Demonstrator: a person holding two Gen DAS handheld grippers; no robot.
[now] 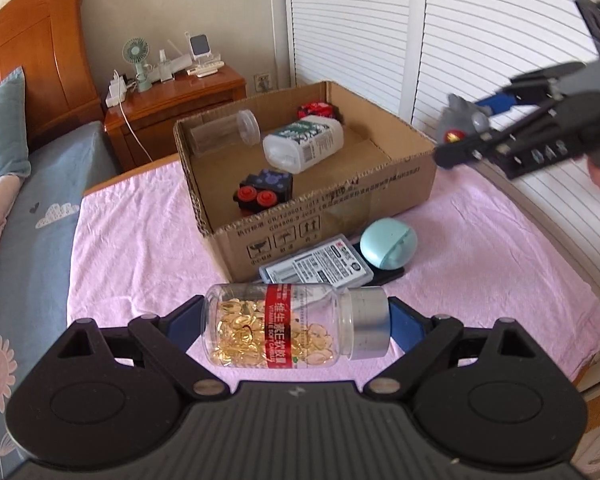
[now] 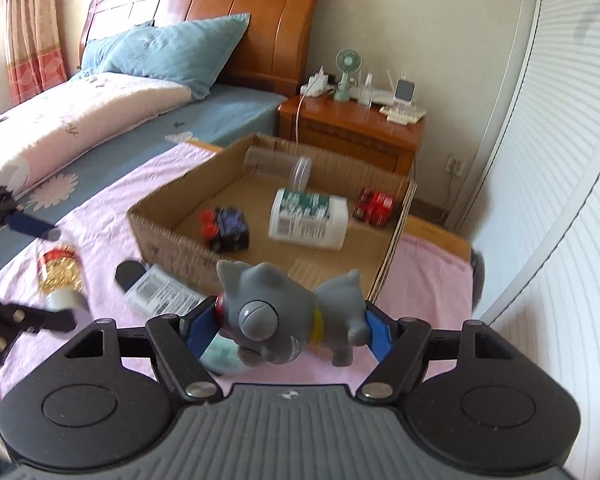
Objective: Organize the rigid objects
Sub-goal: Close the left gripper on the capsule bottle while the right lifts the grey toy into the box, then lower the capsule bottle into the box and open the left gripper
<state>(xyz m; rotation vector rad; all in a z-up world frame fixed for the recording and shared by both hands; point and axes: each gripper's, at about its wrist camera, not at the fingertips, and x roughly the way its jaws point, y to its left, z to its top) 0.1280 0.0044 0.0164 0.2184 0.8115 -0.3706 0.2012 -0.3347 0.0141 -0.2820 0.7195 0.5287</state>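
Left gripper (image 1: 296,322) clamps capsule bottle (image 1: 296,326) end to end, lower centre; right gripper (image 2: 288,322) pinches grey cat toy (image 2: 288,316).
Cardboard box (image 1: 380,196) mid-frame on pink cloth (image 1: 140,240) — white bottle (image 1: 304,142), clear jar (image 1: 224,130), black block toy (image 1: 264,192) inside; teal case (image 1: 388,242) just beside box front.

The capsule bottle's (image 1: 288,326) red label reads "VITAMIN E SOFT CAPSULES"; the cardboard box (image 1: 300,236) bears handling symbols.
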